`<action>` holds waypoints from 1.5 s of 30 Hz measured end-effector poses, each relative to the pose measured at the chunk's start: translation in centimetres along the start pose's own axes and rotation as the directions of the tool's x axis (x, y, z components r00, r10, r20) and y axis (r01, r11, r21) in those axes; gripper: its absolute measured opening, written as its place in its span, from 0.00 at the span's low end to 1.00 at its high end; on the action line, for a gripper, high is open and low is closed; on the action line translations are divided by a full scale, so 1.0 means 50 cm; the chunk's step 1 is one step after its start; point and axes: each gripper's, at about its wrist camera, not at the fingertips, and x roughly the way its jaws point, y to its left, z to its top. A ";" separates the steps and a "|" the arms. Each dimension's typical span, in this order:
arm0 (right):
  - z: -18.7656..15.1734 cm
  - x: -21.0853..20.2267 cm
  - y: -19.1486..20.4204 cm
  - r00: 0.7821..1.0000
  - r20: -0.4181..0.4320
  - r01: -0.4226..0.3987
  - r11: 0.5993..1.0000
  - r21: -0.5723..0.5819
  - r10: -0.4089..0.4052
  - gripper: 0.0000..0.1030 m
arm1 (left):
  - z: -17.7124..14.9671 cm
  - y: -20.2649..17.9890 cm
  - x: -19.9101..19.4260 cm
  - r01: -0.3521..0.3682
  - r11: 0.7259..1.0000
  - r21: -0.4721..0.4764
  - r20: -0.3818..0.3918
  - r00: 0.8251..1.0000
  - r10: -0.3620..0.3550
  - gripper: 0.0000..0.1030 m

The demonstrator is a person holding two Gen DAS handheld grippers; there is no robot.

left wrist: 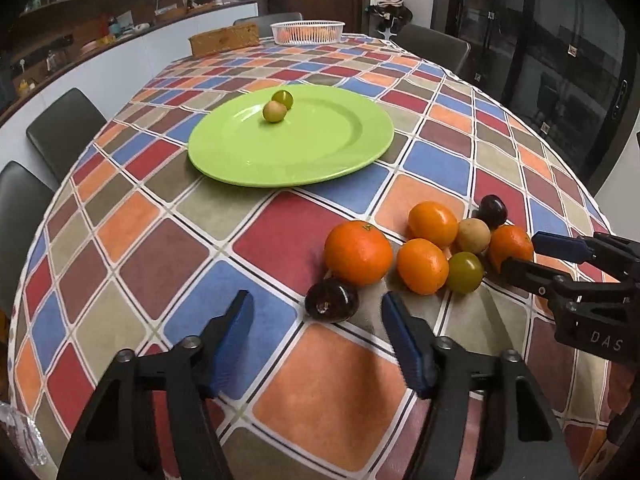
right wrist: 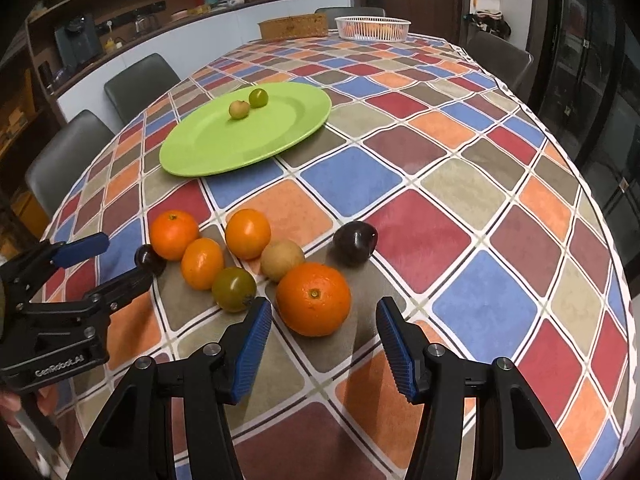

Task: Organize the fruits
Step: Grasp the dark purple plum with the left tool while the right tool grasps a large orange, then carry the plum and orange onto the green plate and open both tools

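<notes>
A green plate [left wrist: 320, 152] holds two small fruits, one tan [left wrist: 275, 111] and one green [left wrist: 283, 98]; the plate also shows in the right wrist view [right wrist: 208, 152]. A cluster of oranges, small green and tan fruits and dark plums lies on the checked tablecloth. My left gripper [left wrist: 318, 306] is open, with a dark plum [left wrist: 331, 301] just ahead between its fingers. My right gripper [right wrist: 324, 312] is open, with a large orange [right wrist: 313, 299] between its fingertips. A second dark plum [right wrist: 355, 242] lies behind that orange.
A white basket [left wrist: 307, 32] and a brown box [left wrist: 224, 40] stand at the table's far end. Dark chairs [left wrist: 66, 128] line the left side and far end. A counter runs along the left wall. Glass doors are on the right.
</notes>
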 end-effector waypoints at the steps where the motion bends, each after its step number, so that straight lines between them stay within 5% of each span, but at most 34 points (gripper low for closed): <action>1: 0.000 0.002 0.000 1.000 -0.002 -0.004 1.000 -0.001 0.004 0.54 | 0.001 0.000 0.004 0.004 1.000 -0.003 -0.002 1.000 -0.004 0.57; 13: 0.007 0.024 -0.003 0.999 -0.022 -0.043 0.999 0.015 0.043 0.43 | 0.006 -0.002 0.031 0.063 0.997 -0.046 -0.037 0.997 -0.065 0.28; 26: 0.000 0.002 0.004 0.998 -0.007 -0.063 0.998 -0.002 0.063 0.40 | -0.006 -0.007 -0.004 0.070 0.996 -0.056 -0.012 0.997 -0.071 0.28; 45: 0.010 -0.115 0.036 0.983 0.122 -0.128 0.990 -0.051 0.134 0.40 | 0.021 -0.032 -0.159 0.082 0.996 -0.022 0.163 0.984 -0.077 0.28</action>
